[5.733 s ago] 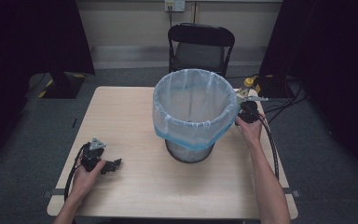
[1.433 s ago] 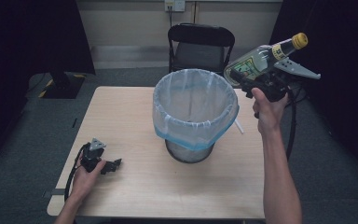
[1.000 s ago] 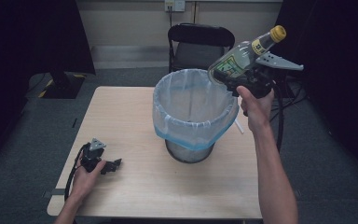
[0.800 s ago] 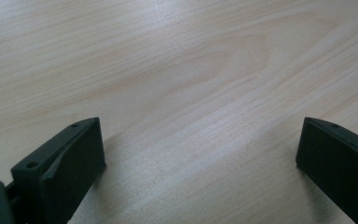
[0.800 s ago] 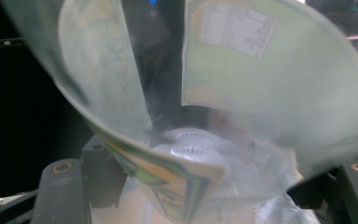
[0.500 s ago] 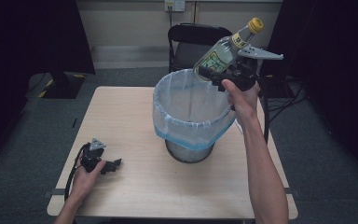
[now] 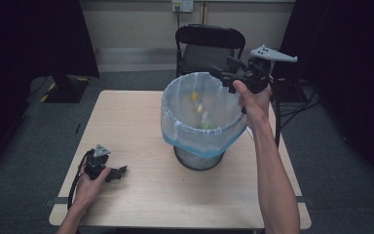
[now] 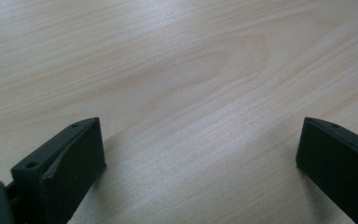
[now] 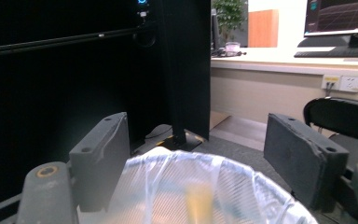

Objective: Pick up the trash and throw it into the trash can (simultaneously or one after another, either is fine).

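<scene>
- Right gripper (image 7: 224, 75) held over the far rim of the bin (image 7: 202, 146), which stands right of the table's (image 7: 141, 195) centre; jaws spread, having just been opening, nothing between them.
- Bottle (image 7: 199, 109) shows blurred inside the liner (image 7: 175, 129) (let go above the mouth so it drops in, by my reading).
- Left gripper (image 7: 114, 173) rests near the table's near-left corner, jaws spread and empty, parked clear of the work.

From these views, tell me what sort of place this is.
Probably an office or lab corner set up for recording: a wooden table flanked by black screens, a folding chair behind it, and a desk with a monitor beyond.
</scene>
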The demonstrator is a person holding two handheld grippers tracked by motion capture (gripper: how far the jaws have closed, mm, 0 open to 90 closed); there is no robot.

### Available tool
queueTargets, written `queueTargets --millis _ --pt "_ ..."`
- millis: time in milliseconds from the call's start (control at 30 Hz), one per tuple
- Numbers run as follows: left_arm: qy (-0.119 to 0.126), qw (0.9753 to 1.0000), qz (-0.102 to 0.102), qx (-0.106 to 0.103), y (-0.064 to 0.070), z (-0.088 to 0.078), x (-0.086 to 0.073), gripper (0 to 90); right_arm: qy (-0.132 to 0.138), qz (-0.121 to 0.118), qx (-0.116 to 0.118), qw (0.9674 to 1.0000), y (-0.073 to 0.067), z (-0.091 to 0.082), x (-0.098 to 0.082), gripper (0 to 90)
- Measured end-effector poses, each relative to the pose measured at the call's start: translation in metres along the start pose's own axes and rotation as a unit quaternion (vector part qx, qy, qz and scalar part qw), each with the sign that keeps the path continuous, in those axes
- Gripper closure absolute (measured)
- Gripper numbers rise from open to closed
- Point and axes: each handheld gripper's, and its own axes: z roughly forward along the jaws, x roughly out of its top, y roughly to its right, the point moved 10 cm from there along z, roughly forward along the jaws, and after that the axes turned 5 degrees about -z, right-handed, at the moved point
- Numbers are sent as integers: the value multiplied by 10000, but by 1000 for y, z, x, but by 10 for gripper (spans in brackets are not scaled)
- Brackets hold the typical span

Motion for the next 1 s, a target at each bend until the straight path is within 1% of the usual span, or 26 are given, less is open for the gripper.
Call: queueTargets --millis 33,100,167,233,300,433,467,567,600,700,800,1000 --pt "37 10000 -72 -4 1 0 0 4 9 1 -26 10000 2 -3 1 217" --pt "33 10000 -81 -5 1 0 0 3 9 1 -36 10000 3 -5 0 218" --pt "38 10000 -80 3 1 0 0 3 34 16 -82 10000 7 -10 0 221" --pt "37 10000 -77 -1 1 0 0 3 36 17 -105 9999 8 -11 0 224" --pt "39 10000 -72 2 1 0 0 3 16 26 -162 9999 14 -14 -2 230" --pt "38 10000 -80 0 1 0 0 3 -9 49 -210 9998 17 -17 -5 232" --pt "37 10000 -77 3 0 0 0 3 -16 45 -244 9997 21 -19 -7 233" --pt "36 10000 -77 3 1 0 0 3 -63 64 -288 9995 24 -20 -10 234" --pt "39 10000 -79 1 1 0 0 3 -71 84 -314 9994 28 -22 -12 236" --pt "35 10000 -79 2 1 0 0 3 -77 122 -351 9993 31 -25 -13 244" --pt "35 10000 -81 1 1 0 0 3 -100 50 -491 9987 41 -30 -16 274" --pt "35 10000 -85 0 1 0 0 3 -113 110 -711 9973 59 -44 -21 280"
